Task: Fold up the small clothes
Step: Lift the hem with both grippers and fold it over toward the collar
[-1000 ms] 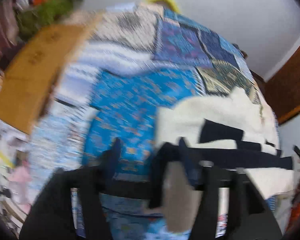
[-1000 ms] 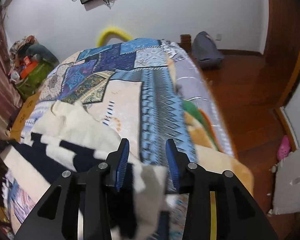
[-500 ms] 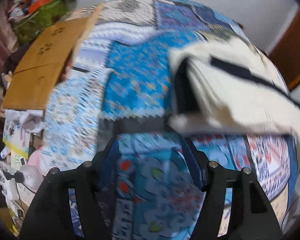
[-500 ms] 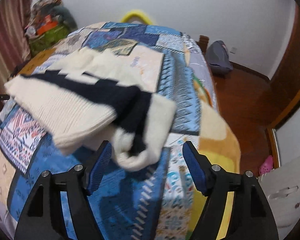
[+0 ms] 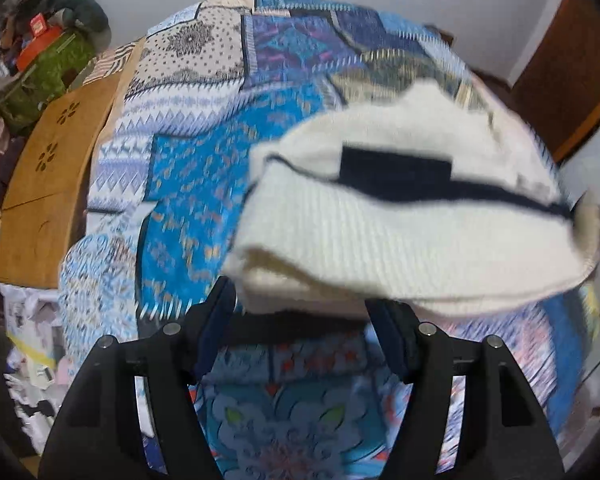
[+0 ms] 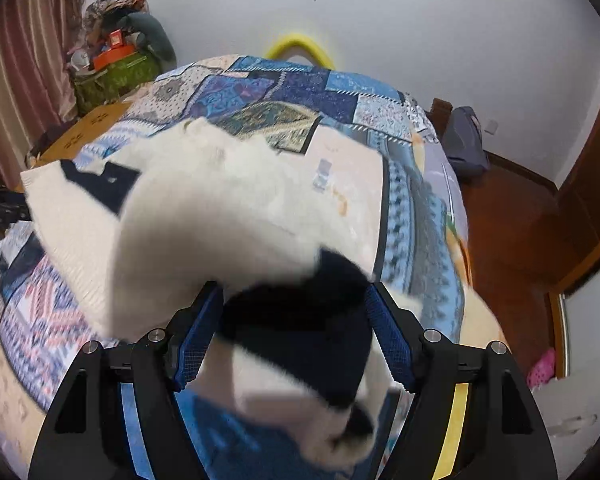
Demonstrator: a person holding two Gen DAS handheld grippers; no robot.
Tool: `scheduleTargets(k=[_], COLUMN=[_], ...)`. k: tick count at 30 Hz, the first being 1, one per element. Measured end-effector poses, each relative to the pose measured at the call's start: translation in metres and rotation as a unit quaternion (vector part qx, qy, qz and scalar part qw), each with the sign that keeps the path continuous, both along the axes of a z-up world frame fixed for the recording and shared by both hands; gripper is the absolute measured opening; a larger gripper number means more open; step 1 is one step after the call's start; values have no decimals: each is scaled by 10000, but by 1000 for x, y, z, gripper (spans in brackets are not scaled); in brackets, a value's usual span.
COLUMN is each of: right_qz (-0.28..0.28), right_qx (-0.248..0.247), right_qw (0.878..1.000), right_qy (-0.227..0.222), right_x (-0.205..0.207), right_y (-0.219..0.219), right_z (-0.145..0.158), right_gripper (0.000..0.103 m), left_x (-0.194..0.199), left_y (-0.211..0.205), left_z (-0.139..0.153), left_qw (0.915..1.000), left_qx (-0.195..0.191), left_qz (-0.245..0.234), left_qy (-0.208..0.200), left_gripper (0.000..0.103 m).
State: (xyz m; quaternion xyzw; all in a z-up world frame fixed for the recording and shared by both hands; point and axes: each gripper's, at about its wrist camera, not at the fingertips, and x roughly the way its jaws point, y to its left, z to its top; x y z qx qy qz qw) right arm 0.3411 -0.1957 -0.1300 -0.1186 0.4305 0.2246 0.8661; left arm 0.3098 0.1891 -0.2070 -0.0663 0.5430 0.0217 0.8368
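A cream knit sweater with navy bands (image 5: pixel 412 220) lies folded over on the patchwork bedspread (image 5: pixel 204 160). My left gripper (image 5: pixel 304 300) is open, its blue-padded fingers either side of the sweater's near folded edge, which overlaps the fingertips. My right gripper (image 6: pixel 294 300) is open, and the sweater's navy-and-cream end (image 6: pixel 300 320) fills the gap between its fingers. The image is blurred here. I cannot tell whether either gripper touches the cloth.
A brown cardboard panel (image 5: pixel 56 172) lies along the bed's left side. A green bag with clutter (image 6: pixel 112 72) stands by the curtain. A yellow ring (image 6: pixel 300 46) is at the bed's far end. A grey backpack (image 6: pixel 466 144) and wooden floor are on the right.
Both grippers opened after holding the sweater a second ago. The sweater dropped folded onto the bed, and both grippers have since moved in close to its near edges.
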Motion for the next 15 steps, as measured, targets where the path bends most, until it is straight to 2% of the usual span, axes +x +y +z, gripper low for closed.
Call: scheduleTargets(k=[4, 6, 9, 14, 15], right_qz=[-283, -440, -502, -193, -76], right_qx=[-35, 47, 461, 842, 843], right_qw=[9996, 9989, 9962, 9936, 9937], right_qy=[32, 161, 535, 726, 730], right_x=[27, 41, 50, 40, 37], right_y=[-1, -5, -15, -18, -16], right_z=[-8, -15, -22, -21, -20], right_gripper=[70, 70, 70, 70, 66], left_x=[24, 35, 46, 50, 50], left_y=[13, 20, 30, 33, 30], left_z=[12, 13, 5, -17, -20], left_qw=[9991, 9990, 9990, 9995, 9996], left_qx=[-349, -258, -229, -216, -240], left_qz=[236, 344, 383, 195, 110], left_qy=[-94, -138, -73, 77, 68], left_gripper=[67, 67, 67, 67, 67])
